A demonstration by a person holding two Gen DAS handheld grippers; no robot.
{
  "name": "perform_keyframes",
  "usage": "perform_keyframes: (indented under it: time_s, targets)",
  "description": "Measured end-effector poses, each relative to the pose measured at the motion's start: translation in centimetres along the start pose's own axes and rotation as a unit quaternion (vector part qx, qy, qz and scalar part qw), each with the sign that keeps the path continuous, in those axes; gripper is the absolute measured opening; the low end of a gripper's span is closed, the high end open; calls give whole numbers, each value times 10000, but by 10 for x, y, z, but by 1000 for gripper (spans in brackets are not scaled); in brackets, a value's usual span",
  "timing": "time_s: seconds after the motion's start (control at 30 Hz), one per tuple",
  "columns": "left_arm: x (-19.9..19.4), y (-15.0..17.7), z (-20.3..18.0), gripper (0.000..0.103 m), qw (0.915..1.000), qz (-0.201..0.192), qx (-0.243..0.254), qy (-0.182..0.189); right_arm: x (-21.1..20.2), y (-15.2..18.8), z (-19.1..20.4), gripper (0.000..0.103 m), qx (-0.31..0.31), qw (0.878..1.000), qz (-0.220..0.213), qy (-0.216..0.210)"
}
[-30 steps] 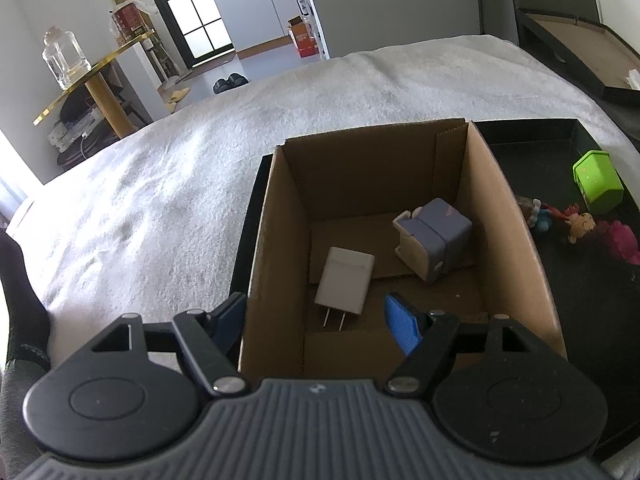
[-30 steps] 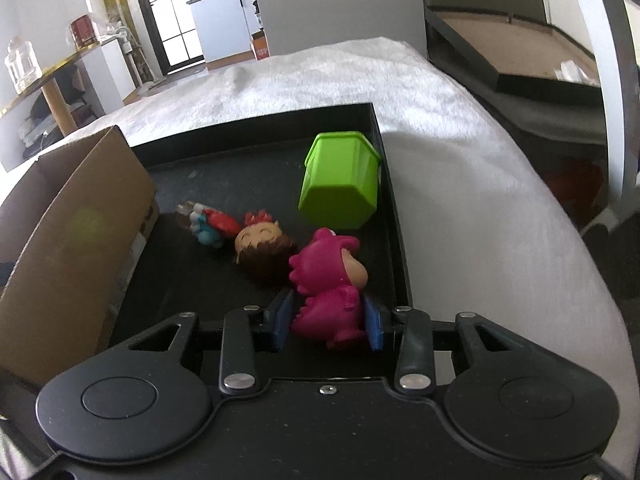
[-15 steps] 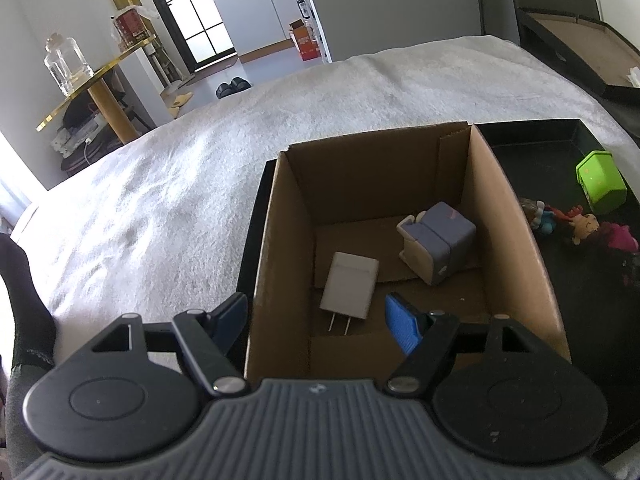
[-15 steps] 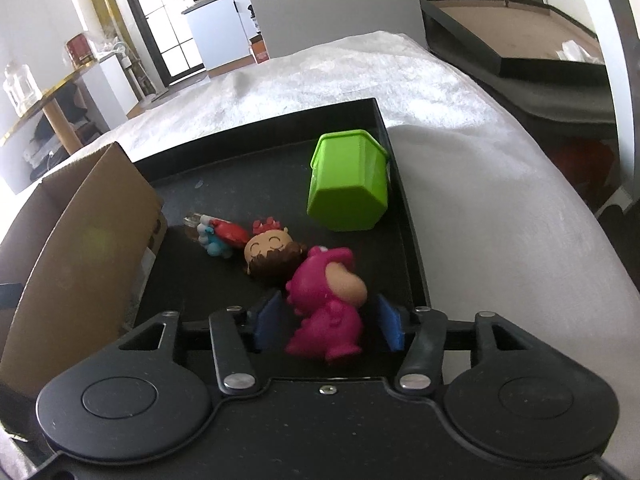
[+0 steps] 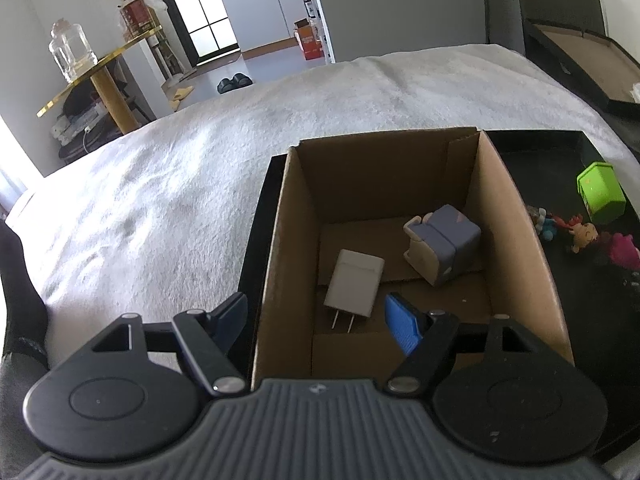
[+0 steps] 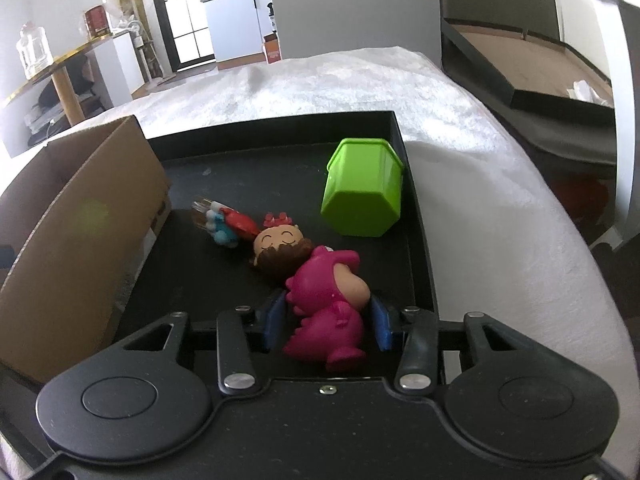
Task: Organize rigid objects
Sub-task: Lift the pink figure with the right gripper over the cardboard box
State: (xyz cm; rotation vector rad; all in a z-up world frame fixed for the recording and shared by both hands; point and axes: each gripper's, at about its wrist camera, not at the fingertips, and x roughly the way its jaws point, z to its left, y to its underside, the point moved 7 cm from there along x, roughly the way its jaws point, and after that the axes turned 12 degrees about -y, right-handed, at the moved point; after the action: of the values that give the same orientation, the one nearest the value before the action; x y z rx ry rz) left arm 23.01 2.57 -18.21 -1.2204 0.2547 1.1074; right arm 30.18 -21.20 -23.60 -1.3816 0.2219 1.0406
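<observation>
Toys are half sorted: a white charger and grey block lie in the cardboard box, while the right gripper, jaws apart, brackets the pink dinosaur on the black tray, and the left gripper hangs spread wide and empty.

We see bare black tray floor behind the toys, hemmed by the cardboard box on one side and the green bucket on the other.
</observation>
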Motion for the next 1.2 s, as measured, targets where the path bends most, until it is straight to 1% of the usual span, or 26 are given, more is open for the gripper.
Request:
perform_keyframes:
  time_s: [0.23,0.43,0.57,0.8,0.97,1.2]
  targets:
    - [3,0,3,74,9999,28,-81,86,-7,-6,9,44,-142,9999,32,93]
    - [5,-2,9,74,9997,-33,-208,148,-15,-15,21,44,-364,9992,-44,159]
    - [4,-4,10,74,9990,-107,-383,220,-17,-21,27,44,-339,9994,-29,96]
    - [7,-2,19,74,9969,-182,-726,240,-22,-32,48,44,-744,9971,-21,155]
    - [8,0,25,74,9962,-225,-801,249,-27,-40,64,44,-930,9956,-60,111]
    - [13,5,32,74,9951,-172,-903,364,-29,-50,89,44,-1185,9929,-124,21]
